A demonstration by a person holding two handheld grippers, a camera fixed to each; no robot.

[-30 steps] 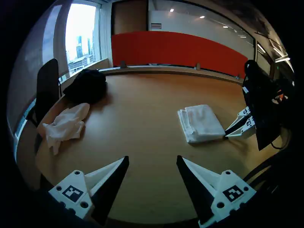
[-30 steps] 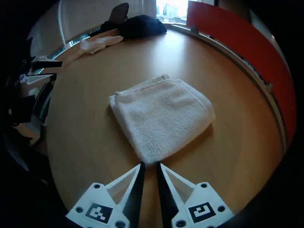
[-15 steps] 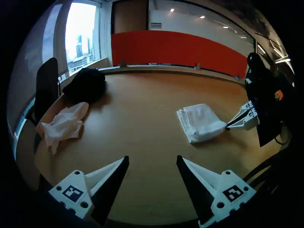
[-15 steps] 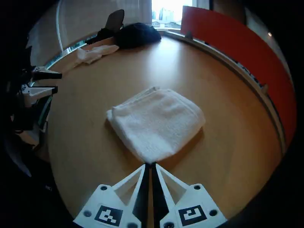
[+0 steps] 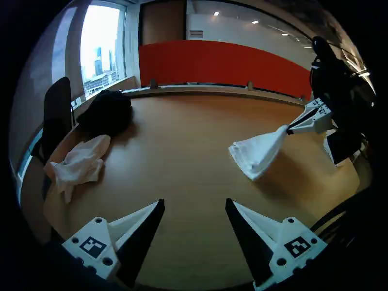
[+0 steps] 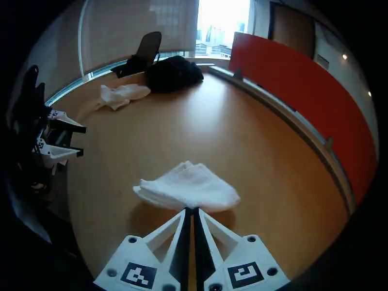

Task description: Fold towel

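Up front, the right gripper [image 6: 193, 212] is clamped on a corner of one folded white towel [image 6: 188, 190], which slants down from it over the wooden surface [image 6: 228, 126]; I cannot tell whether its low edge touches. The left gripper [image 5: 194, 203] stands well apart, fingers spread wide, holding nothing. Farther off are one crumpled white cloth [image 5: 77, 165], one black bag [image 5: 107, 110] just beside it, and one dark chair [image 5: 58, 114].

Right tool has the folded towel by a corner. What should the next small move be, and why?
Probably raise the right tool until the towel hangs free. It is shut on one corner of the folded towel, whose far end slants down and seems to touch the table; the left tool is open and far off, giving no support.
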